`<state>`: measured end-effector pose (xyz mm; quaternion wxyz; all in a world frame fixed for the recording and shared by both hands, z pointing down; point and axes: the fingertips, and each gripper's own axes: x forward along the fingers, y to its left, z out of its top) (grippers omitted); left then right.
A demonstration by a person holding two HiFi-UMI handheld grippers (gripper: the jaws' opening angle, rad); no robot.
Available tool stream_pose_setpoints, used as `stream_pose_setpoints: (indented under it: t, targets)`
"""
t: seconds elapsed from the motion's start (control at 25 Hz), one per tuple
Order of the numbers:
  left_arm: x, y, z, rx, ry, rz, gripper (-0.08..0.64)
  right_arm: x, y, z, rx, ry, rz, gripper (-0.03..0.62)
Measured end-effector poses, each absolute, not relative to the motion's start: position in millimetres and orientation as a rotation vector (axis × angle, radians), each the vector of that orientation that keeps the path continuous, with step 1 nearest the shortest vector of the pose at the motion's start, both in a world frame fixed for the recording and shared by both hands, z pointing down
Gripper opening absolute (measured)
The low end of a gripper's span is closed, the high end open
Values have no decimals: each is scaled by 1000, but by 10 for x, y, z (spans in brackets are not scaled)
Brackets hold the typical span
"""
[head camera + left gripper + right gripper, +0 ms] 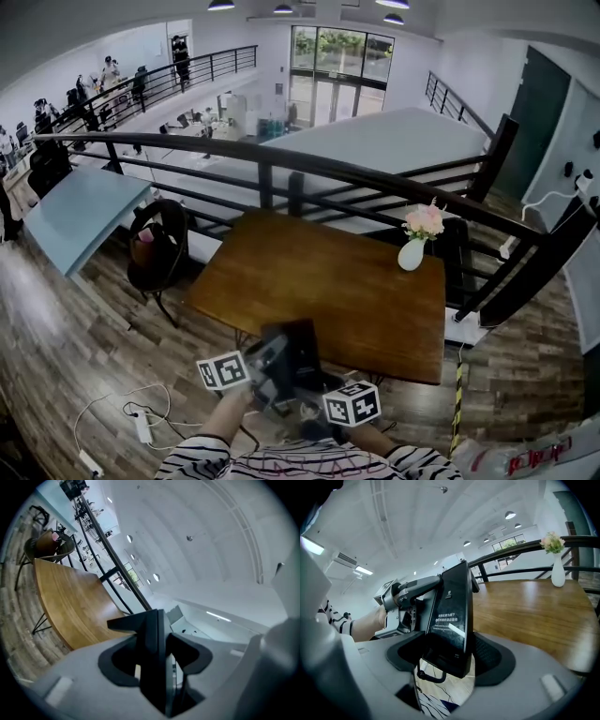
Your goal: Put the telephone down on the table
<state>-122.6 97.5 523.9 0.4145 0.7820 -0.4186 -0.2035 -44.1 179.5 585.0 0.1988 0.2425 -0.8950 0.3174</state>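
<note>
The black telephone (286,361) hangs in the air just before the near edge of the brown wooden table (328,281), held from both sides. My left gripper (265,364) is shut on its left side, and in the left gripper view the telephone (154,658) shows edge-on between the jaws of that gripper (157,667). My right gripper (307,398) is shut on the lower right part. In the right gripper view the telephone (452,616) stands upright between that gripper's (450,658) jaws, dark front panel facing the camera, a coiled cord (429,677) hanging below.
A white vase of pink flowers (412,248) stands at the table's far right corner. A dark railing (281,164) runs behind the table. A chair with a bag (155,248) stands to the left. A power strip with cables (142,427) lies on the floor at the lower left.
</note>
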Motion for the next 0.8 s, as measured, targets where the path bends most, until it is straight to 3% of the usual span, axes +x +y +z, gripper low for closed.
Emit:
stream_pose_setpoints:
  t: [0.8]
  targets:
    - [-1124, -867, 5266, 1932, -1152, -573, 209, -255, -145, 5879, 545, -2539, 830, 313]
